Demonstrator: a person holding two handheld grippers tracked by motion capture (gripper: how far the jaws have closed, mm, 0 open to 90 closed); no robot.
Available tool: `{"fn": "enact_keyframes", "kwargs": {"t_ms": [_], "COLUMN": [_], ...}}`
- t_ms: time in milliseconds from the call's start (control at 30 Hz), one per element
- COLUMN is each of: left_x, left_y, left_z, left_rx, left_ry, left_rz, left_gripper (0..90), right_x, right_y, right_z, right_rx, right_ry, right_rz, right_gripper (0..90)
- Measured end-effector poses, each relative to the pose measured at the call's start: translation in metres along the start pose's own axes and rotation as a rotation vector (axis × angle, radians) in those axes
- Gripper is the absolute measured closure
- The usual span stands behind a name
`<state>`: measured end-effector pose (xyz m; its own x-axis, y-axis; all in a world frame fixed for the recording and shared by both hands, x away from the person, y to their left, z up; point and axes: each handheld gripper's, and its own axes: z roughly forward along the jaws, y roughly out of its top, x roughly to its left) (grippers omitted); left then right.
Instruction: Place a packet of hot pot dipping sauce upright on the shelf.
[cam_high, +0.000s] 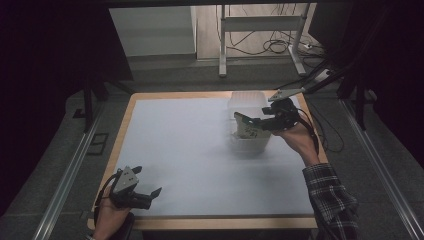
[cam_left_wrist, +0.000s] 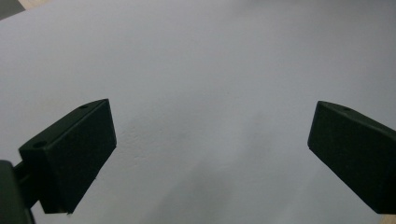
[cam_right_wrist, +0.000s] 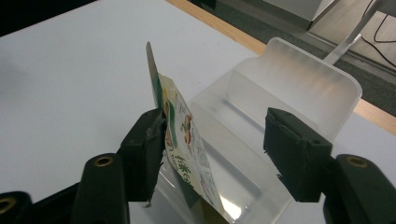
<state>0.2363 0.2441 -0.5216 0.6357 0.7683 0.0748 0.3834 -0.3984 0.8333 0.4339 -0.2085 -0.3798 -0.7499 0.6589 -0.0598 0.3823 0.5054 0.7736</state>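
Because the wide white sheet (cam_high: 200, 155) that covers the wooden table (cam_high: 122, 135) is bare around it, the clear, frosted plastic container (cam_high: 247, 102) at the far right of the table is the only large thing there, and the work seems to be the placing of a snack packet into it. The right gripper (cam_right_wrist: 212, 140) hovers over this container, and the left gripper (cam_high: 150, 192) rests low at the near left corner of the sheet with its jaws wide apart and nothing between them. In the right gripper view the flat printed foil packet with green letters (cam_right_wrist: 180, 140) stands on its edge, tilted, with its lower end down inside the container; the high view shows the same packet as a dark shape in front of the jaws. The packet lies against the inner face of the left jaw of that view, while the other jaw stands well apart from it, so the jaws are open and do not clamp the packet. I judge that the risk is here: with support on one side only, the thin packet may lean or slide and rest across the container's rim, or it may stick to the jaw and be pulled out when the gripper lifts.
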Motion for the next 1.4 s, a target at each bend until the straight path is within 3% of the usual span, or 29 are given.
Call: {"fn": "enact_keyframes", "kwargs": {"t_ms": [500, 733, 1400], "left_x": [0.000, 0.000, 0.000], "left_y": [0.000, 0.000, 0.001], "left_z": [0.000, 0.000, -0.001], "left_rx": [0.003, 0.004, 0.001], "left_ry": [0.003, 0.004, -0.006], "left_rz": [0.002, 0.001, -0.011], "left_gripper": [0.9, 0.9, 0.9], "right_x": [0.012, 0.016, 0.028], "right_y": [-0.002, -0.009, -0.029], "right_z": [-0.012, -0.014, -0.031], "right_rx": [-0.028, -0.014, -0.054], "right_ry": [0.013, 0.015, 0.040], "right_rz": [0.004, 0.009, 0.019], "right_gripper": [26.9, 23.0, 13.7]}}
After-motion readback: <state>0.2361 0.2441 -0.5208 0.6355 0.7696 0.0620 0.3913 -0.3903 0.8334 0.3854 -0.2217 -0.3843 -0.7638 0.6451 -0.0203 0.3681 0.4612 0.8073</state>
